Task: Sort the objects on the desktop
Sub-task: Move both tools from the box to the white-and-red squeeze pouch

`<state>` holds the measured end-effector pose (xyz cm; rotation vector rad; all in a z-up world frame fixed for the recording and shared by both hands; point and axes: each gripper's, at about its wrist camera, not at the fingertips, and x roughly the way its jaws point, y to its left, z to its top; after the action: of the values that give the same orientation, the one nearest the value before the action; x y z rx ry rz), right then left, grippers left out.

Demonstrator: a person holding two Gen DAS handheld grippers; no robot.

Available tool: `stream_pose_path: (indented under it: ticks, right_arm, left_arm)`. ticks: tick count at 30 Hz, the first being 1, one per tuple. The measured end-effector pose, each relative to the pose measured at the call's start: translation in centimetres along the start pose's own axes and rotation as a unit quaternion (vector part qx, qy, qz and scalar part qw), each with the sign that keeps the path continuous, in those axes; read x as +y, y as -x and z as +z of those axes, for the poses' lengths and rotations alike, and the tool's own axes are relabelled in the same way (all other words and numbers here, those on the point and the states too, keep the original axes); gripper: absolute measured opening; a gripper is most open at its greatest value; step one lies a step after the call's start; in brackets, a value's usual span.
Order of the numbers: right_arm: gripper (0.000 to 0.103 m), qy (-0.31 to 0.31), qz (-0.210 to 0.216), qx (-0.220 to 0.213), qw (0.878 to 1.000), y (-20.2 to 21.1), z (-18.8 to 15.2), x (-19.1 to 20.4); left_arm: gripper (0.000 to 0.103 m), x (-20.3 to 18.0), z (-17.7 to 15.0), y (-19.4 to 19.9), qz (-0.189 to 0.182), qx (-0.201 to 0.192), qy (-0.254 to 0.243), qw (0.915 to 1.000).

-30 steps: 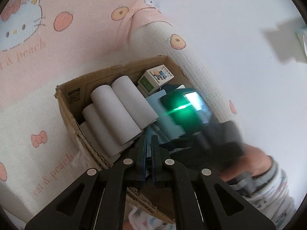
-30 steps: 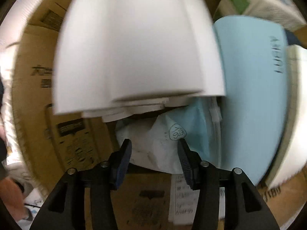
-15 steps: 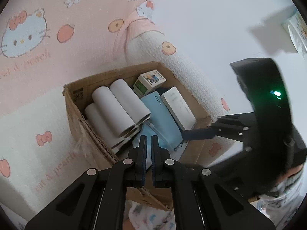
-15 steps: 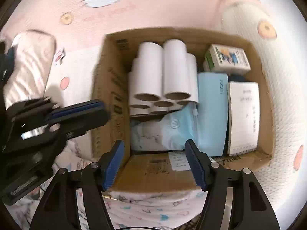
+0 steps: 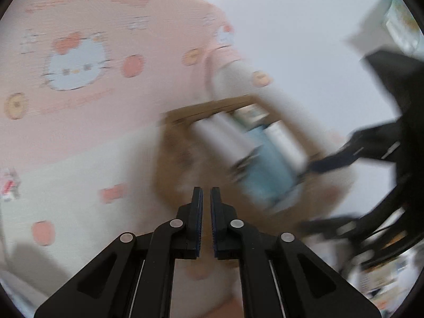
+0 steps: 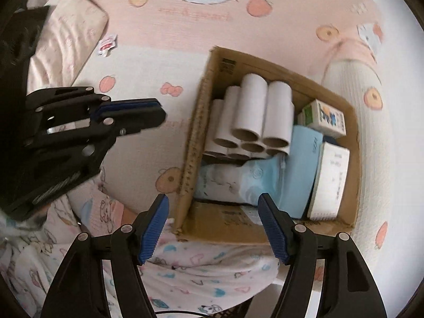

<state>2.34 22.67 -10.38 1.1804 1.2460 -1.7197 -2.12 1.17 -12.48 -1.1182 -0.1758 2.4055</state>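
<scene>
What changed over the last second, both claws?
The right claw pulled up and back out of the cardboard box, its jaws opening wider with nothing between them. The left claw swung away to the box's left, its jaws parting slightly, empty. The paper rolls and blue pouch stayed put.

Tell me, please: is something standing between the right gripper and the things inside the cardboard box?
Nothing visible does. The right gripper hangs with open, empty jaws above the near edge of the cardboard box, which has no lid, so the paper tubes and the blue pouch lie uncovered. The left gripper is off to the side.
</scene>
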Motion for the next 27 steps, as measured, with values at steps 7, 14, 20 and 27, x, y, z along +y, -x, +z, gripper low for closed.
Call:
stream_pose_path:
  ticks: [7, 14, 20, 27]
  right_arm:
    - [0.070, 0.062, -0.037, -0.023, 0.997, -1.2, 3.9, 5.1]
    - [0.071, 0.077, 0.006, -0.067, 0.995, -2.4, 8.8, 9.7]
    - [0.071, 0.047, 0.048, -0.086, 0.994, -5.6, 11.3, 12.1]
    - [0.071, -0.005, 0.106, -0.107, 0.989, -10.2, 14.1, 13.8]
  left_arm:
    - [0.022, 6.8, -2.8, -1.5, 0.078, 0.044, 0.083, 0.9925]
    - [0.034, 14.8, -4.1, -0.2, 0.142, -0.013, 0.177, 0.9738]
    - [0.034, 22.1, -5.9, 0.5, 0.170, -0.008, 0.279, 0.9452]
    - [0.038, 29.5, -7.5, 1.0, 0.115, -0.003, 0.410, 0.9047]
